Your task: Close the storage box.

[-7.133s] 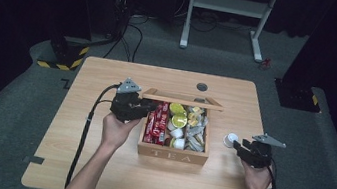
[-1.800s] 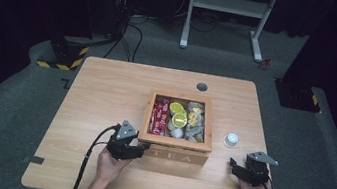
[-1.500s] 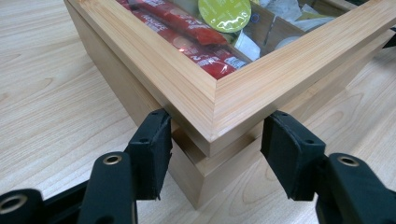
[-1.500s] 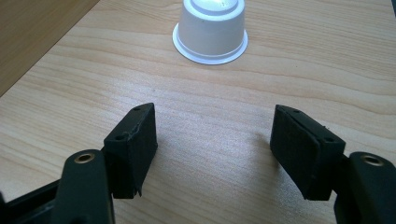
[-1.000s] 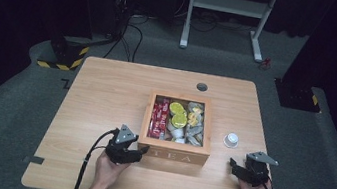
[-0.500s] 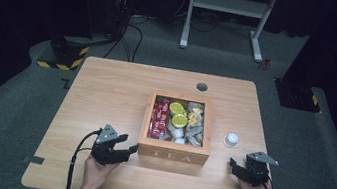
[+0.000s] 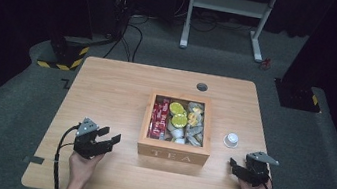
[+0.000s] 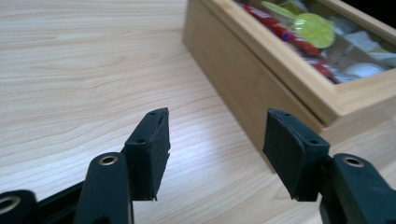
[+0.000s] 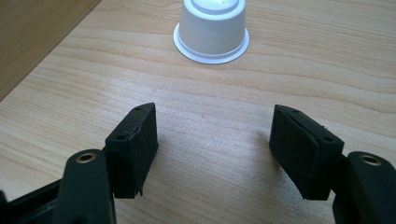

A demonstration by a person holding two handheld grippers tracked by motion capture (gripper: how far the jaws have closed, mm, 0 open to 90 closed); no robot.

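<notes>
Resting: both grippers low over the near part of the worktop (image 7: 116, 92), one on each side of the tea box (image 7: 177, 126)
Left gripper (image 7: 110, 139): jaws apart, nothing between them; just left of the box's front corner, not touching it
Right gripper (image 7: 234, 164): jaws apart, bare wood between them; pointing at the white capsule (image 9: 212, 29)
White capsule: standing upside down, wide rim on the worktop; right of the box, apart from it and from the jaws
Tea box: lid shut, pane showing red sachets (image 7: 158, 117) and yellow-green capsules (image 7: 177, 114); lettered TEA on front
</notes>
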